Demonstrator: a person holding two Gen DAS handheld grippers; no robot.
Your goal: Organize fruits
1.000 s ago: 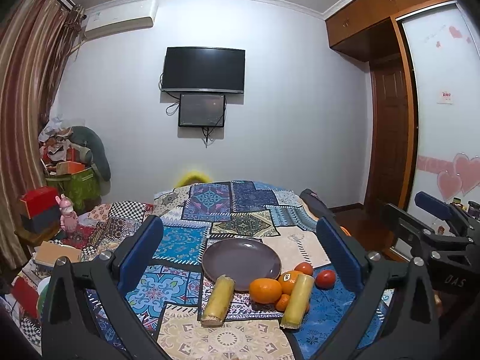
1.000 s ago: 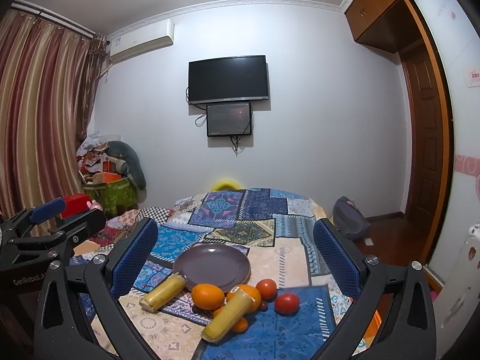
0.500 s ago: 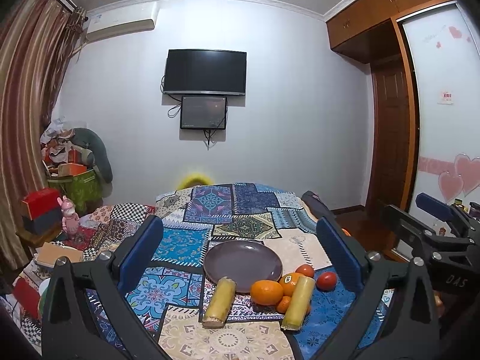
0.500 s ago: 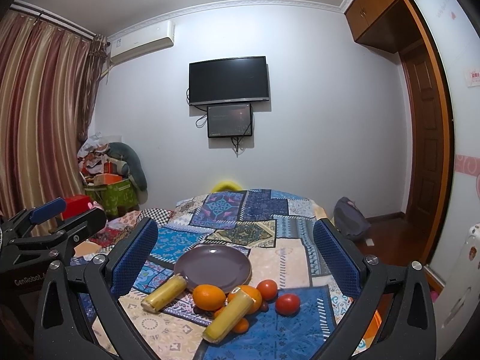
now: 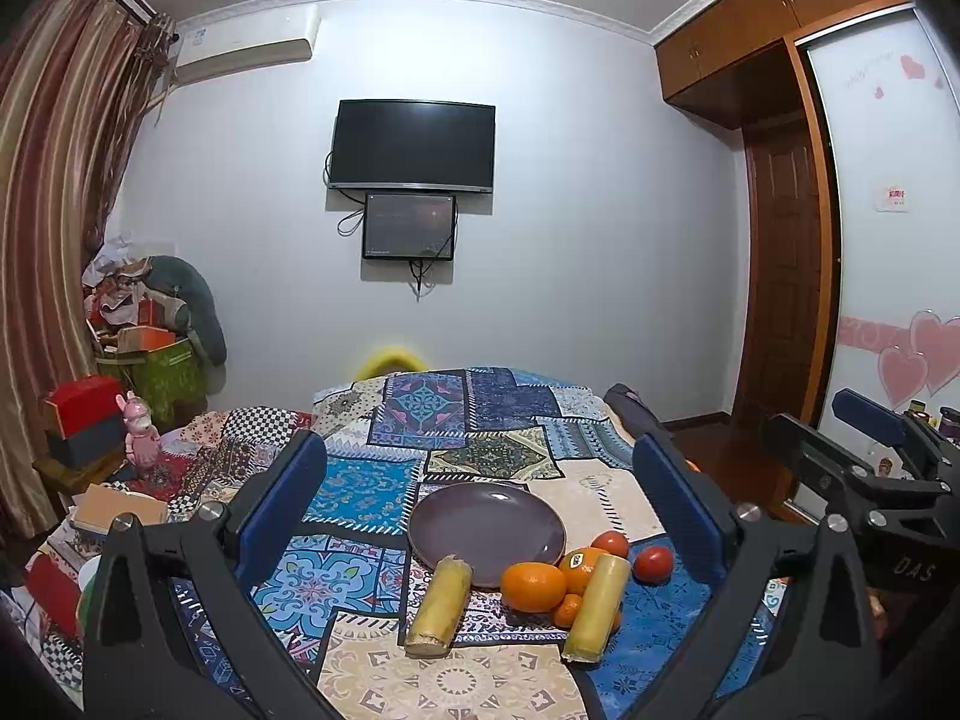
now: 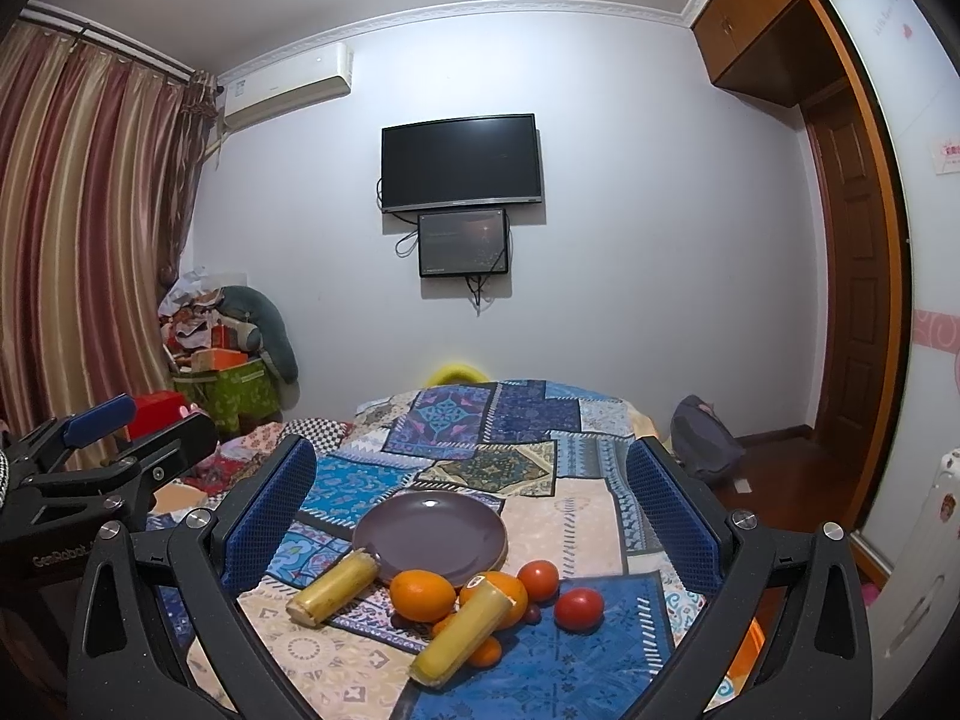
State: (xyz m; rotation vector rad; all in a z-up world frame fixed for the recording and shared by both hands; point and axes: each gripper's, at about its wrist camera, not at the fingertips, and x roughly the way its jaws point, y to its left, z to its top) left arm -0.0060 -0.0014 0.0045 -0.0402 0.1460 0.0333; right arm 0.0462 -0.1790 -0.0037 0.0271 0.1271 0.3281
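Patchwork cloth [image 5: 372, 492] covered the table under both wide-spread, empty grippers, left gripper [image 5: 480, 504] and right gripper [image 6: 471, 501]. Nearest lay two yellow stalks [image 5: 438, 606] [image 5: 597, 606], one leaning over the oranges [image 5: 534, 585]; tomatoes [image 5: 653, 563] sat just beside. Beyond them sat the bare purple plate [image 5: 486, 525], then the wall television [image 5: 414, 144].

You are working in a home bedroom: ahead of your gripper, a bed under a patchwork quilt [image 5: 468, 420], a wall-mounted television [image 5: 414, 144] on the far wall, an air conditioner [image 5: 246, 48] above striped curtains [image 6: 78, 228] to its left, and a wooden wardrobe [image 5: 774, 30] beside a door [image 5: 780, 276] to its right.
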